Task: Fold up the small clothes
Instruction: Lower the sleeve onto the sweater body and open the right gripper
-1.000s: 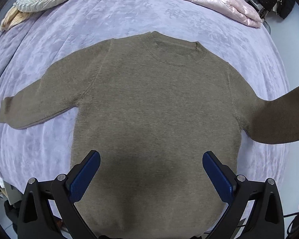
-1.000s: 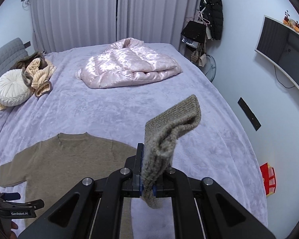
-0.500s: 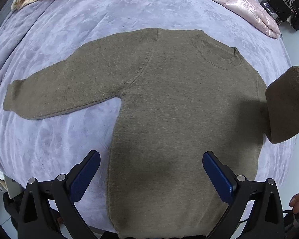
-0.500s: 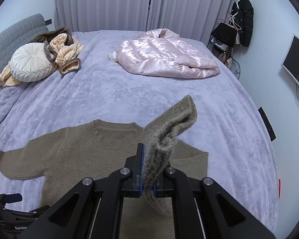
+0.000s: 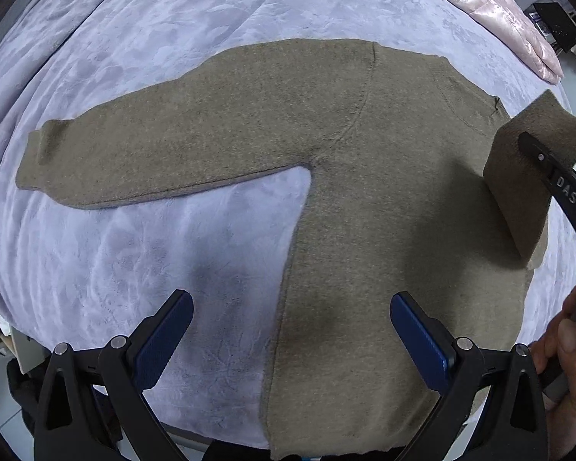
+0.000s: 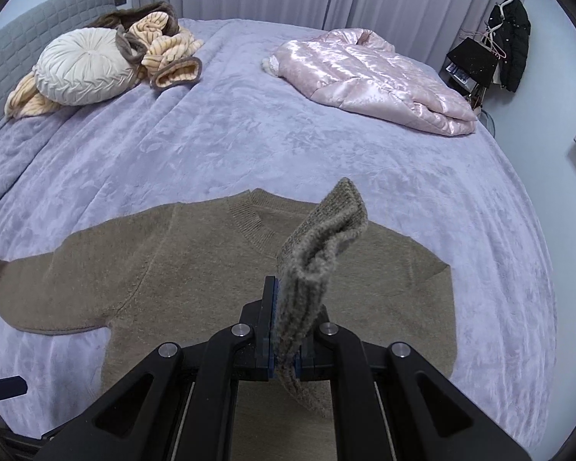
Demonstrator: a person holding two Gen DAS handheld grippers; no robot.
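Note:
An olive-brown knit sweater lies flat on the lavender bedspread, its left sleeve stretched out sideways. My right gripper is shut on the cuff of the right sleeve, which it holds lifted and folded in over the sweater's body. In the left wrist view that cuff hangs at the right edge with the right gripper's black finger across it. My left gripper is open, pointing straight down above the sweater's left side edge, with nothing between its blue pads.
A shiny pink quilted jacket lies at the far right of the bed. A round cream cushion and striped beige-and-brown clothes sit by the grey headboard. Dark coats hang at the right wall. A hand shows lower right.
The right gripper has carried the sleeve cuff down and inward, from beside the sweater to over its body. The left gripper has shifted toward the sweater's left side, now over its side edge.

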